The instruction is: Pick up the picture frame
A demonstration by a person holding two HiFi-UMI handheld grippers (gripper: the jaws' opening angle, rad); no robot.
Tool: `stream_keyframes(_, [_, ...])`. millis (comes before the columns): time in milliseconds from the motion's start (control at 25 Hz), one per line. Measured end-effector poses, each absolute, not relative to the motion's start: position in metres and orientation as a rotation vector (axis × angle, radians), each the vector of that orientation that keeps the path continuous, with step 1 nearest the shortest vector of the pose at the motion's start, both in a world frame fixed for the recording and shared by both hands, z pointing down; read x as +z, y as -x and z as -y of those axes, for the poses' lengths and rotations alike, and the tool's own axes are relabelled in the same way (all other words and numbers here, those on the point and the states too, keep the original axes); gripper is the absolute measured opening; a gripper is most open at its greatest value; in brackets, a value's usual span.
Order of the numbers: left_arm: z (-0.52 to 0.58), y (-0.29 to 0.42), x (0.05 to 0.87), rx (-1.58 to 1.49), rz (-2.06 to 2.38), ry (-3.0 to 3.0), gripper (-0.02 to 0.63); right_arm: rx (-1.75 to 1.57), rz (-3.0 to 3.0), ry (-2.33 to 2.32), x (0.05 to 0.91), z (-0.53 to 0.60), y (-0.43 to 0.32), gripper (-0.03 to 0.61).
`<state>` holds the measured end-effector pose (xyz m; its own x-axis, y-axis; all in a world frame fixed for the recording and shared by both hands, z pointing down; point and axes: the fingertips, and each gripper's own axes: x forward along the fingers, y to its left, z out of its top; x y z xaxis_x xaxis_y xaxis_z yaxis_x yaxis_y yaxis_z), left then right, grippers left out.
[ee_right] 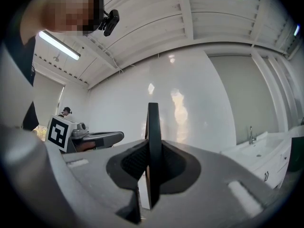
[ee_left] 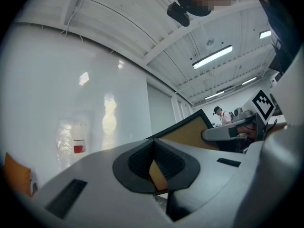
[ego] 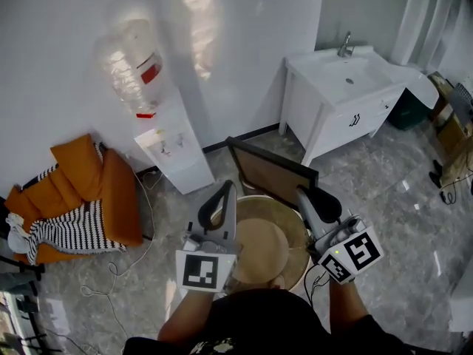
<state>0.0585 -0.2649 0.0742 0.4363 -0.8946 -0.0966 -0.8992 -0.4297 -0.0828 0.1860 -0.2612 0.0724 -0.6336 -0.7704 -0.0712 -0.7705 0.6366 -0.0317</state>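
Picture frame [ego: 270, 174], rectangular, with a thin black rim around a flat, matt brown board: it is held from both sides, just above and beyond the far rim of a round, pale wooden table [ego: 287, 229].

Left gripper [ego: 224, 194]: grey plastic body with dark ribbed pads. In the left gripper view its jaws [ee_left: 154, 163] are clenched on a wedge of the brown board at the frame's [ee_left: 187, 132] left edge.

Right gripper [ego: 309, 197]: same build. In the right gripper view its pads [ee_right: 152, 163] pinch the black rim [ee_right: 153, 127], which shows edge-on as a narrow upright bar.

Each gripper carries a white cube with black square markers, left [ego: 201, 270] and right [ego: 353, 256].

Beyond the frame are a white water dispenser [ego: 176, 154] topped by a clear plastic bottle [ego: 133, 69], and a white vanity cabinet [ego: 336, 109] with a basin and a metal tap [ego: 345, 44]. At left are orange cushions [ego: 81, 187] and a black-and-white striped cloth [ego: 70, 231]. The floor [ego: 399, 205] is glossy grey stone-patterned tile.

Only the brown side of the frame is visible. Its lower edge is hidden behind the grippers and the table rim. The person's dark-clad torso covers the table's near side and is cut off at the bottom.
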Motion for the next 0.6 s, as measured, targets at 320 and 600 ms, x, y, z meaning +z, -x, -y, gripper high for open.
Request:
stream_keyframes(320, [0.265,-0.062,0.061,0.068,-1.57,2.55,0.014,0.049,-2.746,1.302,0.058,0.258,-0.185,0.046])
stream_keyframes(600, [0.264,-0.065,0.059,0.066,-1.567,2.549,0.014,0.064,-2.737,1.293,0.054,0.256,-0.186,0.046])
